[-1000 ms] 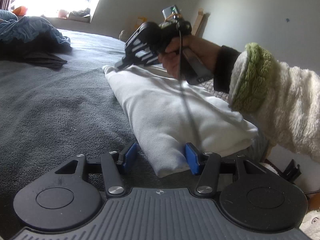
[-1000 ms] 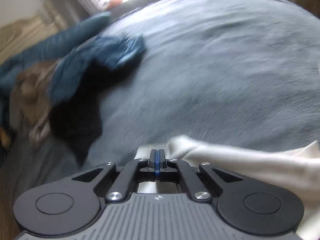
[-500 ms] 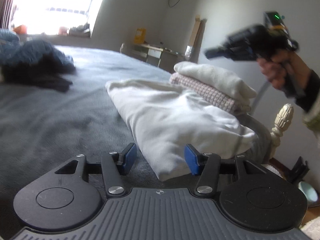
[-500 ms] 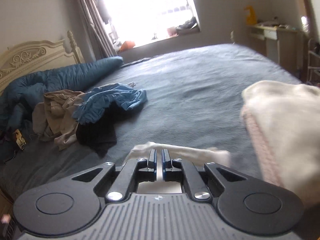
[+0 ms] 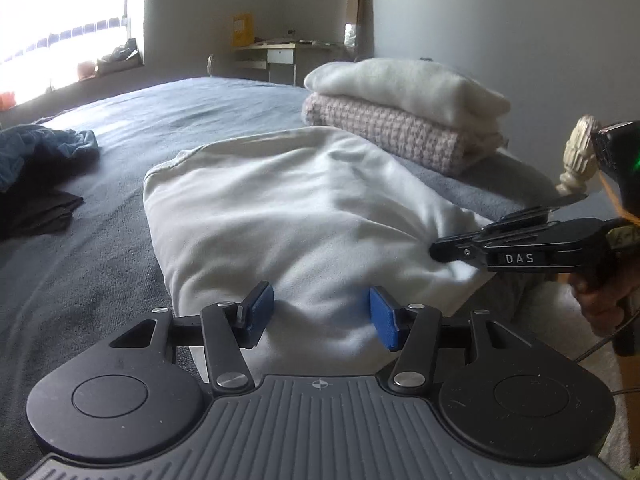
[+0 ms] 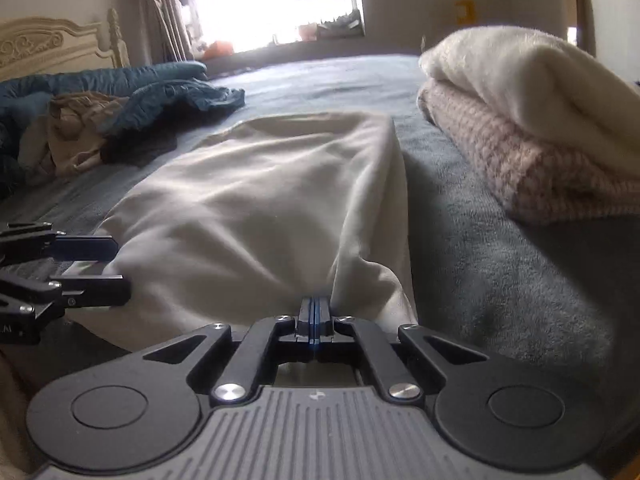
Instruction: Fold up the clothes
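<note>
A folded white garment lies on the grey bed cover. My left gripper is open, its blue pads straddling the garment's near edge. My right gripper, held by a hand, is at the garment's near right corner. In the right wrist view the right gripper is shut, and the white garment bunches into creases that run to its tips. The left gripper shows at the left edge, open around the cloth.
A stack of a folded white fleece on a pink knit sits just right of the garment, also visible as the stack. Unfolded blue, tan and black clothes lie at the far left. A bedpost finial marks the bed's corner.
The right gripper left the garment's far end, swung up, and came down at the near right corner, now shut there. The left gripper stayed open at the near edge.
</note>
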Motion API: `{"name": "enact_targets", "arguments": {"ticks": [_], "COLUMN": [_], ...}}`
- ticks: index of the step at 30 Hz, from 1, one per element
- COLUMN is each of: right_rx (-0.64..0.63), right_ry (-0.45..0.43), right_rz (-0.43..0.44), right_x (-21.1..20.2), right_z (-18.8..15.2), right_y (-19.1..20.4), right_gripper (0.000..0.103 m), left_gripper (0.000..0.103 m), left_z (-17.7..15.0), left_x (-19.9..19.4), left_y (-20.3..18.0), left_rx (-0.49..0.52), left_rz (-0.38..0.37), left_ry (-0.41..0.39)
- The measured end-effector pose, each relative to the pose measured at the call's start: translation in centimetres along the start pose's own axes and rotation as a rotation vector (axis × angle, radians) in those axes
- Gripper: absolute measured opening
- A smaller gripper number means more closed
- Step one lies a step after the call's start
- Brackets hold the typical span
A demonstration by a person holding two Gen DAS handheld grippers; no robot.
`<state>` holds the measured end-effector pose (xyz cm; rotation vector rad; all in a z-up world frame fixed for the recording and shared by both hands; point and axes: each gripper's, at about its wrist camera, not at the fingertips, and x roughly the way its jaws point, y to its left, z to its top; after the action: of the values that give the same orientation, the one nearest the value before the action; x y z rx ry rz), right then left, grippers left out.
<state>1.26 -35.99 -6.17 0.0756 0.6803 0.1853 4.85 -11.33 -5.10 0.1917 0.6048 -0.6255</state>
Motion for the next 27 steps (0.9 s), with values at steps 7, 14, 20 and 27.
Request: {"name": "enact_targets", "arguments": {"ticks": [7, 14, 20, 27], "right_rx": [-0.039, 0.006, -0.014, 0.046], "right_ry": [-0.029, -0.029, -0.087, -0.033], "right_rz": [-0.036, -0.022, -0.060, -0.035], "right_x": [-0.3, 0.0, 0.2, 3.5], "right_z": [1.3, 2.1, 4.8, 3.3], "right_y": [0.6, -0.3, -0.2, -2.2], "right_gripper": [0.003, 0.002, 0.003, 0.000], "left_gripper": [0.055, 0.057, 0.057, 0.058], "left_z": [1.3, 1.9, 2.0, 2.2], "left_x": [0.5, 0.7, 0.7, 0.9], "left_y": [-0.8, -1.7, -2.2, -3.2], "left_rx": [0.000, 0.021, 0.039, 0.090], "left_rz": [0.067, 0.113, 0.135, 0.164], "left_ry": [0.104, 0.156, 0.171, 0.182]}}
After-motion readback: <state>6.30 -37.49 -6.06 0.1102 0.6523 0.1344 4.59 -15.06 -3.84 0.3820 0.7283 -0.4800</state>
